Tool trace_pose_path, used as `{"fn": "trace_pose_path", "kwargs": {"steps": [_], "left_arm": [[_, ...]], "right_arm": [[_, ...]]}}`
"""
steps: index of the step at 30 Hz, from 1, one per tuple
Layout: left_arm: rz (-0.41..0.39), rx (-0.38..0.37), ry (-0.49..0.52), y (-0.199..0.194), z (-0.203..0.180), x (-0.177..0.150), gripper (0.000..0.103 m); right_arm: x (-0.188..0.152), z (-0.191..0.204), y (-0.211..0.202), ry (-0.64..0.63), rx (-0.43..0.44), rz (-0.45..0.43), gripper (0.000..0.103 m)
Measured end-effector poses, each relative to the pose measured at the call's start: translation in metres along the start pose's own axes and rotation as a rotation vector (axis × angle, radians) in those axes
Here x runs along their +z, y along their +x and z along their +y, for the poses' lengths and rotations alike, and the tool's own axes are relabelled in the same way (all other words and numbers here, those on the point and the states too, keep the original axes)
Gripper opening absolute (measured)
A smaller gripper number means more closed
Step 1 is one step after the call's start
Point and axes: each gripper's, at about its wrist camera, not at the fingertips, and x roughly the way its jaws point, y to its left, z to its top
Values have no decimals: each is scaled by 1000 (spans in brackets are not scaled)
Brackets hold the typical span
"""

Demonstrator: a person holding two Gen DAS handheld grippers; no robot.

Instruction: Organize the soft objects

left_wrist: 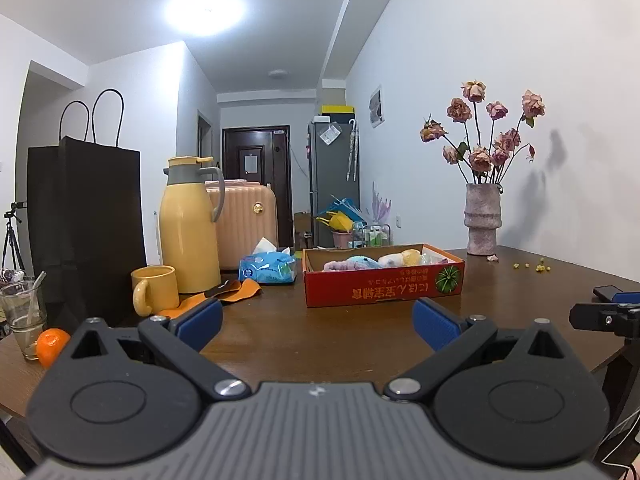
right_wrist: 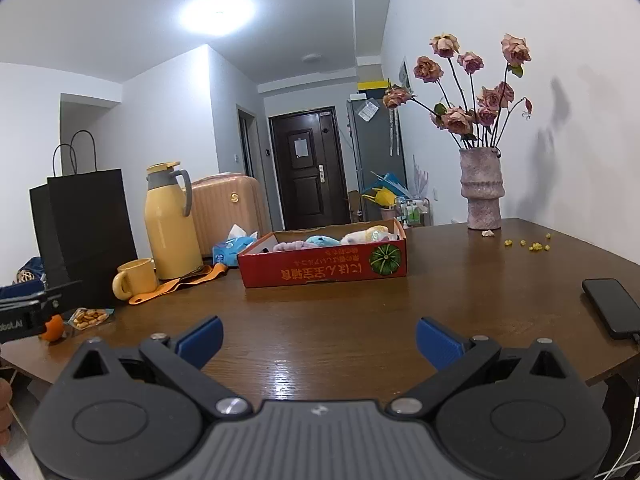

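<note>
Fingers of the left gripper [left_wrist: 316, 322] and the right gripper [right_wrist: 318, 338] stand wide apart, empty, facing a red box [left_wrist: 384, 282] with upside-down Japanese print and a pumpkin picture.

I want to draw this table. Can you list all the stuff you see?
Shallow cardboard box: one, red, table middle.
Plush soft toys: several, purple, blue, cream, inside the box.
Thermos jug: one, yellow, left of the box.
Ceramic mug: one, yellow, before the jug.
Paper bag: one, black, far left.
Tissue pack: one, blue, beside the box.
Stone vase of dried roses: one, pink, by the wall.
Phone: one, black, right edge.
Left gripper: open.
Right gripper: open.
</note>
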Motion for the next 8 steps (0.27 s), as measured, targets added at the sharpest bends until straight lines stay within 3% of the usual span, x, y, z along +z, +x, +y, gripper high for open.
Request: {"fn": "trace_pose_path", "kwargs": {"steps": [8], "left_arm": [[-11, -5, 0, -2, 2, 1, 103]], "right_arm": [[0, 1, -1, -14, -3, -10, 103]]}}
